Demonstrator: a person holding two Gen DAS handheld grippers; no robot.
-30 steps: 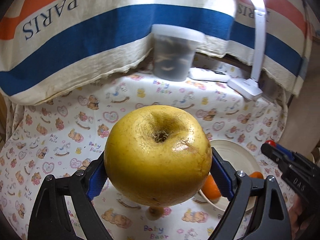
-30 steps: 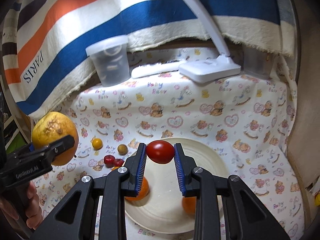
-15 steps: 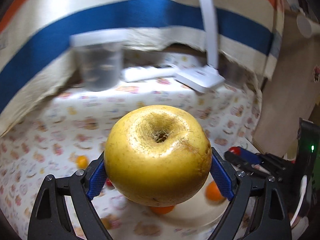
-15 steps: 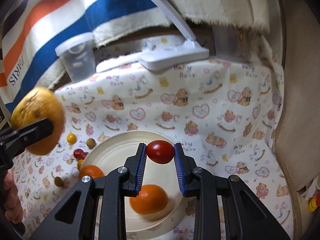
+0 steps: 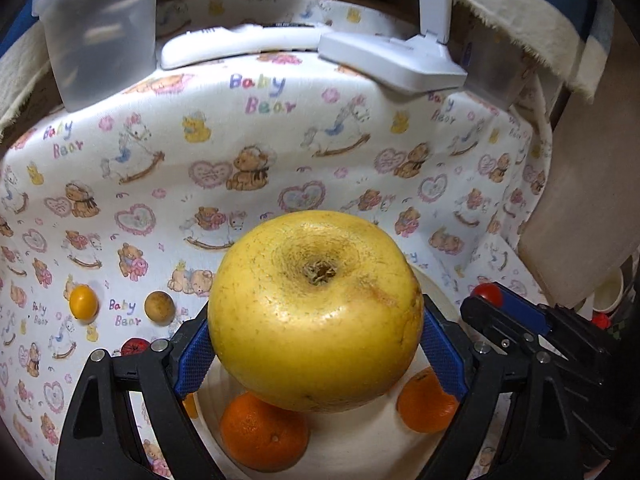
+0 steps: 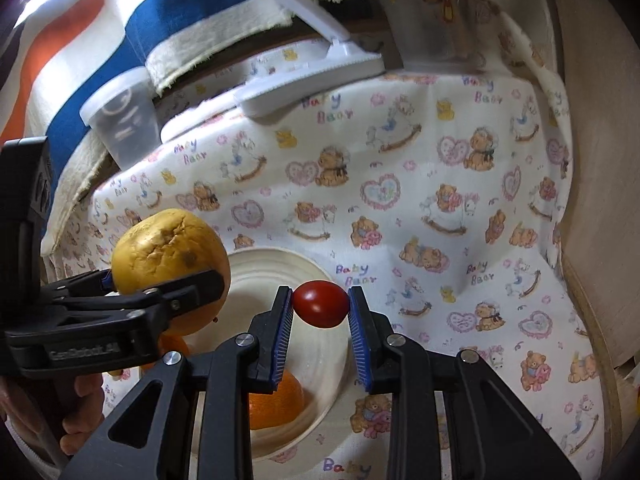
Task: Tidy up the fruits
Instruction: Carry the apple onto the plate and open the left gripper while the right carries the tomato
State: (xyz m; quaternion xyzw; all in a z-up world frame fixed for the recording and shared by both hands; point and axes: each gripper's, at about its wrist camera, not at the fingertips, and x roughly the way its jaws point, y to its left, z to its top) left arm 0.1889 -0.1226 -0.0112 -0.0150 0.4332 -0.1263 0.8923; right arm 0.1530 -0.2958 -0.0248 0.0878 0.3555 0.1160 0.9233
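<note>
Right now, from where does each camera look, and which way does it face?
Left wrist: on the left hand-held gripper, facing forward-down at its big yellow fruit above the plate; the right hand-held gripper shows.
Right wrist: on the right hand-held gripper, facing forward-down at its red tomato; the left gripper and a hand show.
Shared: fruit, plate, oranges, lamp base.

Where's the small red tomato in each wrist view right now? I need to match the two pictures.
Left wrist: small red tomato at right edge, at the tip of the right gripper.
Right wrist: small red tomato at centre, clamped between the blue pads, over the plate.
Shared landmark: white plate, below it in both.
</note>
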